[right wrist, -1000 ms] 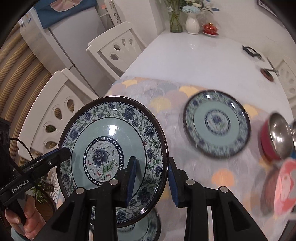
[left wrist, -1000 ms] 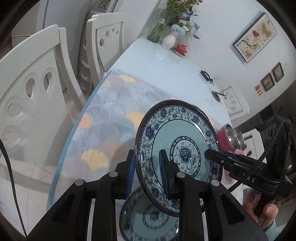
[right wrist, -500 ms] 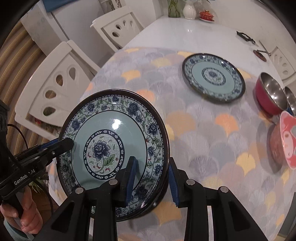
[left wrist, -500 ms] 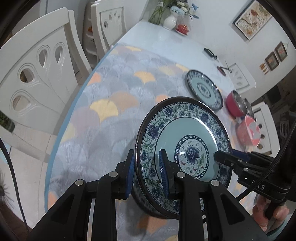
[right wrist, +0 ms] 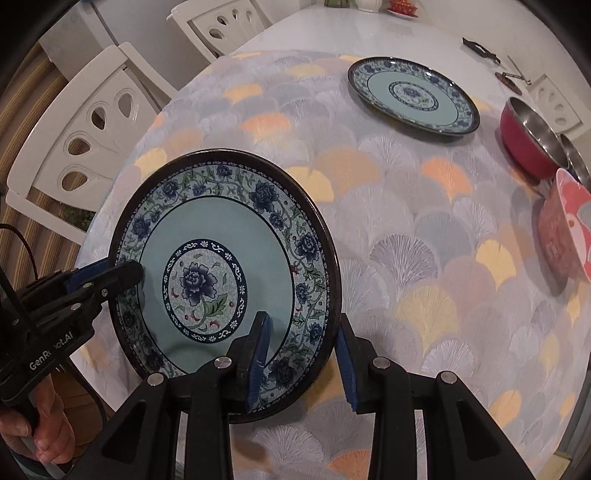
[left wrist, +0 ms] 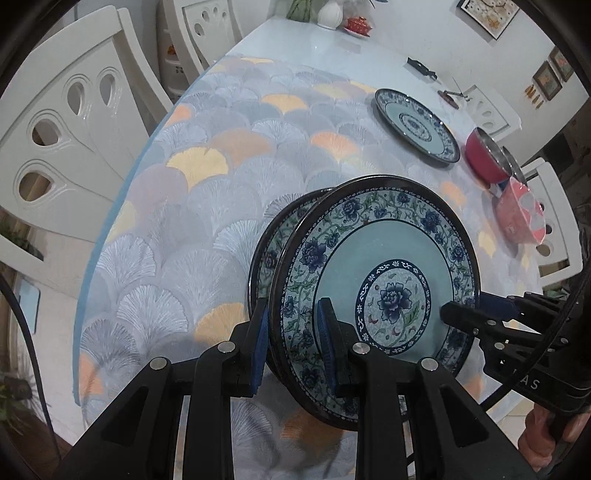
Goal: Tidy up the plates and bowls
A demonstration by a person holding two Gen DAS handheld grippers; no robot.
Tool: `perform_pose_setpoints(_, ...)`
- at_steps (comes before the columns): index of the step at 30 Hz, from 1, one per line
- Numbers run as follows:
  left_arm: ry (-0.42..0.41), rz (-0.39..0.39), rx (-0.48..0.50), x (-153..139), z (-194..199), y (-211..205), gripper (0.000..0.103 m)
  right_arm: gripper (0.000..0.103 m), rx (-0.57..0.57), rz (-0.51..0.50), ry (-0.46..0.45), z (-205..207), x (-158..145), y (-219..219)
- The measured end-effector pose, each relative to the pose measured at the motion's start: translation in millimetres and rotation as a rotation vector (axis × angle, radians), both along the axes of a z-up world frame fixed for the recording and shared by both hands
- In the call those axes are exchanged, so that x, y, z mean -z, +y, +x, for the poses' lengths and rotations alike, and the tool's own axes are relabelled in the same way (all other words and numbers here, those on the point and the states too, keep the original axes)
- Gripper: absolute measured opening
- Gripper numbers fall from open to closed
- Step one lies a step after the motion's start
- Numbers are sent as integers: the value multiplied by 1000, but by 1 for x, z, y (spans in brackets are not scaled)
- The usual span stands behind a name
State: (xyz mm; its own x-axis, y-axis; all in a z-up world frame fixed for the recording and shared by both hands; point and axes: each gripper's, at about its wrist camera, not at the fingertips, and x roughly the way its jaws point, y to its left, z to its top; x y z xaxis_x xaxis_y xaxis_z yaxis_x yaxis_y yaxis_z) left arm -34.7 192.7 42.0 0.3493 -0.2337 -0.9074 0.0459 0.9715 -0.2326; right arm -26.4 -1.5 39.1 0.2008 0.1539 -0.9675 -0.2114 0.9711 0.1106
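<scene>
Held plate [left wrist: 376, 291] over second plate [left wrist: 269, 240]; third plate [right wrist: 413, 96] beyond; bowls [right wrist: 532, 136] right.

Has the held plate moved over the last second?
Yes. The held plate, in both tools, came down toward the tablecloth; the far plate now appears well beyond it.

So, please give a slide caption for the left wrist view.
Both grippers hold a floral plate over another plate on the table.

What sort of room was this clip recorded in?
Most likely a home dining room: a long dining table under a fan-patterned cloth, white carved chairs around it, framed pictures on the wall, and a vase at the far end.
</scene>
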Motion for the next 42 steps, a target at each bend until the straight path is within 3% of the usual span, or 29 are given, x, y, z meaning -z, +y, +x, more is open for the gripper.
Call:
perform_pose_setpoints(21, -21, 15, -39, 3, 10, 0, 23, 34, 60, 32, 42, 15, 15, -4)
perform_pose_setpoints(26, -50, 25, -78, -4, 12, 12, 23, 34, 56, 58, 24, 13, 7, -11)
perform_pose_setpoints(32, -41, -15, -137, -7, 16, 29, 23, 35, 31, 57, 21, 9, 2, -7)
perform_pose_setpoints(37, -59, -10, -121, -15, 20, 26, 23, 35, 39, 70, 21, 15, 1, -8)
perform_pose_setpoints(42, -105, -23, -78, -34, 30, 15, 23, 35, 59, 80, -29, 20, -19, -19)
